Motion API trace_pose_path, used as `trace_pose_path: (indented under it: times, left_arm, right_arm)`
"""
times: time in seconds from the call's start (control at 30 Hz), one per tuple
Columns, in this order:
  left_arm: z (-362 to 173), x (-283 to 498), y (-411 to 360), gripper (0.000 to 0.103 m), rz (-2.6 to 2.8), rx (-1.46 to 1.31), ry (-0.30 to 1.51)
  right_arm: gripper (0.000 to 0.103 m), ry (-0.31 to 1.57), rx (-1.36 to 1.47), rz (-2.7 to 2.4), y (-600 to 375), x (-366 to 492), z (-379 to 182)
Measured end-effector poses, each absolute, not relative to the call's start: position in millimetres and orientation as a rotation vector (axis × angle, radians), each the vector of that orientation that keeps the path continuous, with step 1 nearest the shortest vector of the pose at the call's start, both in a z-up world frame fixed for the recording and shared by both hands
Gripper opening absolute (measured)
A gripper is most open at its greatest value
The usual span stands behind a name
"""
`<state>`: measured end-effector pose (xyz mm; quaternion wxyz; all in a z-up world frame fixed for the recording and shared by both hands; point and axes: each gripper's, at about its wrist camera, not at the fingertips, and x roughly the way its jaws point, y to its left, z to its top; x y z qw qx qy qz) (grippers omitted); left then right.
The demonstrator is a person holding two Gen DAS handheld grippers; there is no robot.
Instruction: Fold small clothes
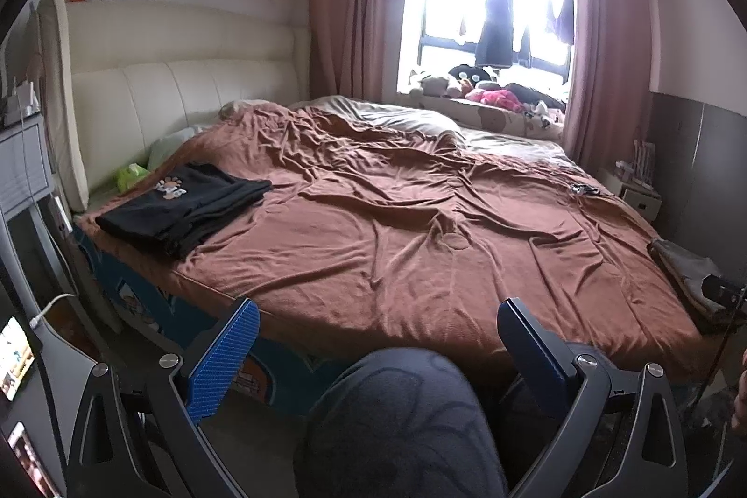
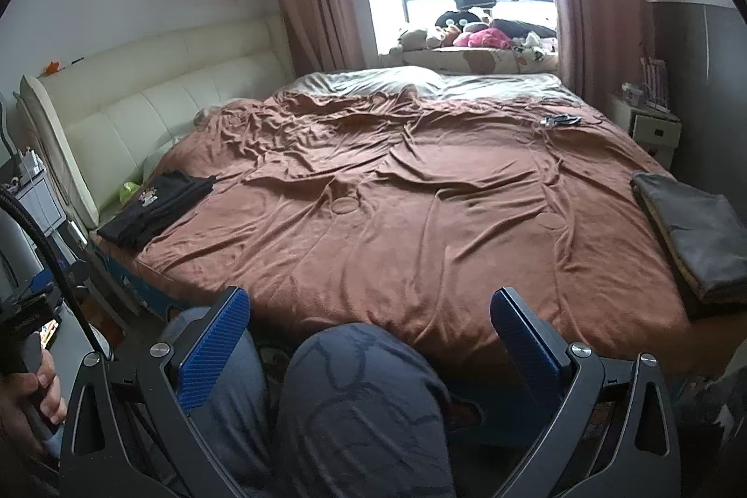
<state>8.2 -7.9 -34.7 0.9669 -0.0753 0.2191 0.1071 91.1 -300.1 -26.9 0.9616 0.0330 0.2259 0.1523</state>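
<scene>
Resting above knees, left gripper (image 1: pixel 378 334) and right gripper (image 2: pixel 369 325) jaws spread, empty. Next: reach grey folded cloth (image 2: pixel 695 236) at bed (image 2: pixel 420 194) right edge; pinch corners, not blanket.

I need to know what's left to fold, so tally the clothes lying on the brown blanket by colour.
Black, with a cartoon print: 1, the folded black garment near the headboard.
Grey-brown: 1, the folded grey garment at the blanket's right edge.
Total: 2.
Neither lies between the fingers of the left gripper or right gripper.
</scene>
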Motion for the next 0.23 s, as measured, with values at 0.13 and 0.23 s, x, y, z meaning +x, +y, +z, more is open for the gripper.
trace_pose_path:
  times: [0.13,0.23]
  left_arm:
    - [-32.0,1.7,-10.8,0.103,0.228,-0.143,0.437]
    - [-30.2,-0.2,-12.6,0.103,0.227,-0.134,0.436]
  right_arm:
    - [0.103,0.439,0.076,0.319,-304.2,86.1,-26.6]
    - [0.103,0.444,0.072,0.320,-305.0,84.8,-29.7]
